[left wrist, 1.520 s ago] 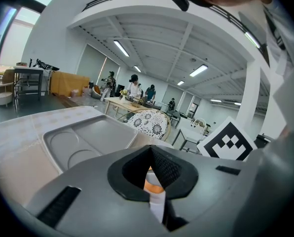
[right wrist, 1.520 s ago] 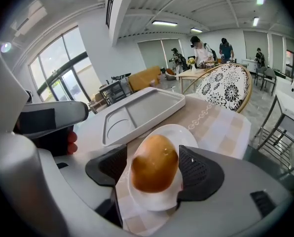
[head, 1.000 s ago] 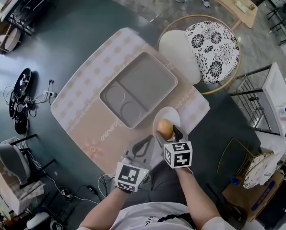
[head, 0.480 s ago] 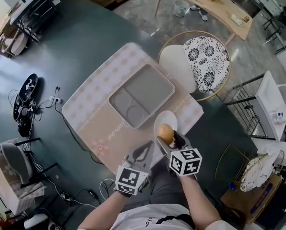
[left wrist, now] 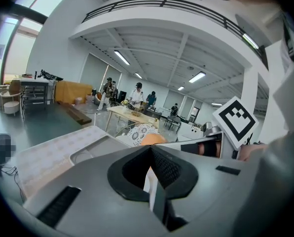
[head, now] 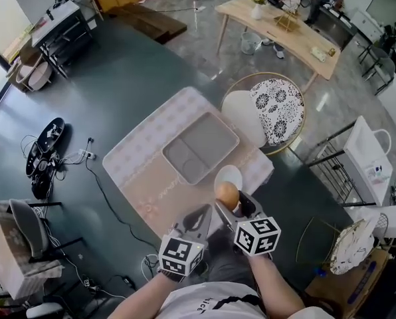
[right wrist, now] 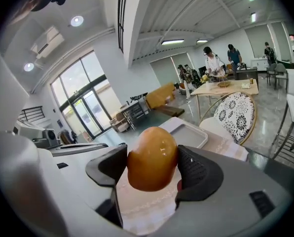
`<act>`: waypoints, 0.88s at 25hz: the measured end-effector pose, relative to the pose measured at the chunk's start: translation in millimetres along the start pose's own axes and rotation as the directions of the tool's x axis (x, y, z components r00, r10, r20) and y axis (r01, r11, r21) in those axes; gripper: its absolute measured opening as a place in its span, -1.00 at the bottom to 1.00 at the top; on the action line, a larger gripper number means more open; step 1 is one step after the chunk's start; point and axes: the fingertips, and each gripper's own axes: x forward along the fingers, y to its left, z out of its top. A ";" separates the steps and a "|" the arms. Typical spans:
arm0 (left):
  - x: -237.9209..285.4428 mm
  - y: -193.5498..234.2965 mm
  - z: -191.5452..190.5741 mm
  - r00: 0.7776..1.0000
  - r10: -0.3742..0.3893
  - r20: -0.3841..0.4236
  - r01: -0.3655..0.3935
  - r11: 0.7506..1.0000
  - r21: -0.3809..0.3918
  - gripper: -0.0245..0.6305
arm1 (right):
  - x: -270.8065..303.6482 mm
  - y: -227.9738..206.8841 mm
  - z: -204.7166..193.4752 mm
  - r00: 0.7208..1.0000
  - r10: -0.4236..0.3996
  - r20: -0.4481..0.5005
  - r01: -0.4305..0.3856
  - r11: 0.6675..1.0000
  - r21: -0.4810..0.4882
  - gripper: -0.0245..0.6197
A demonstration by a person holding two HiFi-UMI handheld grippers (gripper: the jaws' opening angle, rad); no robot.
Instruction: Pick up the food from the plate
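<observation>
Probably an open-plan workspace: ceiling strip lights (left wrist: 121,58), tall windows (right wrist: 83,107), a long wooden table (head: 278,22).

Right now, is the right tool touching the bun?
Touching. In the right gripper view, the right tool is shut on the bun: both jaws press against its sides, and no gap shows on either side.

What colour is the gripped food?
The food is glossy golden brown; clearest in the right gripper view.
</observation>
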 end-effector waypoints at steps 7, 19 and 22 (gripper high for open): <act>-29.9 -20.5 41.7 0.997 -0.034 0.069 0.032 0.999 0.017 -0.91 | -39.2 35.5 40.2 0.994 0.032 0.107 -0.028 0.999 -0.037 -0.01; -86.9 -44.7 99.6 0.978 -0.046 0.202 0.035 0.998 0.061 -0.91 | -92.5 91.7 88.8 0.963 0.078 0.258 -0.048 0.992 -0.120 -0.01; -96.4 -51.1 106.2 0.974 -0.053 0.218 0.037 0.996 0.077 -0.91 | -105.1 104.6 97.7 0.954 0.091 0.287 -0.053 0.989 -0.138 -0.01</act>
